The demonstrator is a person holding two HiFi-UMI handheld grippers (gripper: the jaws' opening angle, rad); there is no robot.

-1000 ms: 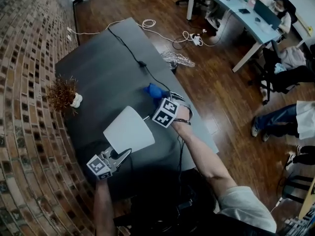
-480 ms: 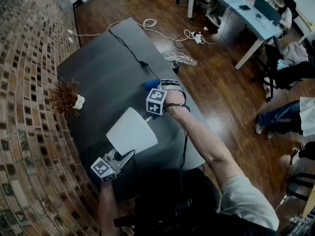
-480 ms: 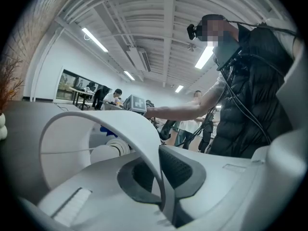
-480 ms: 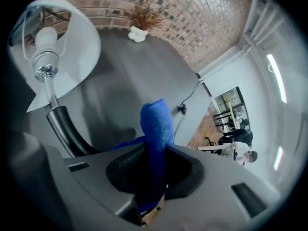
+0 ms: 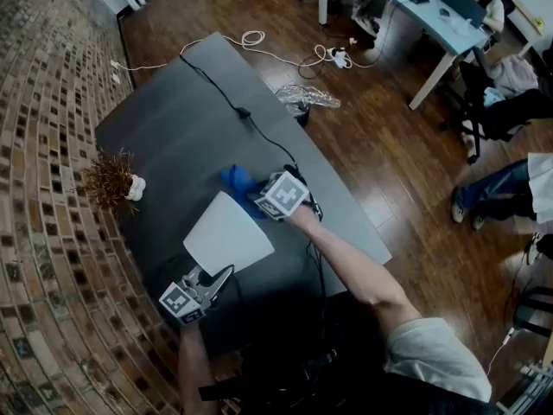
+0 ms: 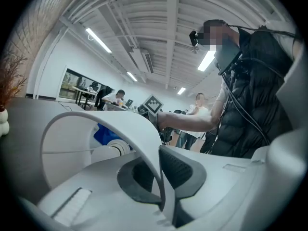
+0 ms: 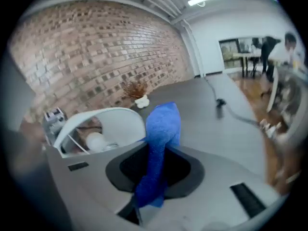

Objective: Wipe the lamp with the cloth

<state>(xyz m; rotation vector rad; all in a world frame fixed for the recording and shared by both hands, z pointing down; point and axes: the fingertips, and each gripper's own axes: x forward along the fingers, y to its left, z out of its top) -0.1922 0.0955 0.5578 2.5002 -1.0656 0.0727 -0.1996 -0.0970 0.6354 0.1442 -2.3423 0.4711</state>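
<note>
Blue cloth [image 7: 161, 129] is pinched between the closed jaws of the right hand-held gripper [image 7: 153, 179], its free end standing up past them. In the head view that hand-held gripper [image 5: 257, 199] holds the cloth [image 5: 237, 180] just beside the far edge of the lamp [image 5: 227, 236]; whether they touch I cannot tell. The left hand-held gripper [image 6: 162, 177] is clamped on the thin rim of the lamp's white shade [image 6: 122, 124], at its near edge in the head view [image 5: 219, 277]. The shade's open end faces the right gripper view, with the bulb [image 7: 96, 140] inside. A small white vase [image 5: 136, 186] holding a dried brown plant [image 5: 107, 176] stands near the left edge of the dark grey worktop [image 5: 181, 119]. A black cable [image 5: 249, 118] runs across it. A brick wall [image 5: 43, 145] lies to the left, and a wooden floor [image 5: 380, 145] with crumpled clear plastic [image 5: 308, 99] to the right.
</note>
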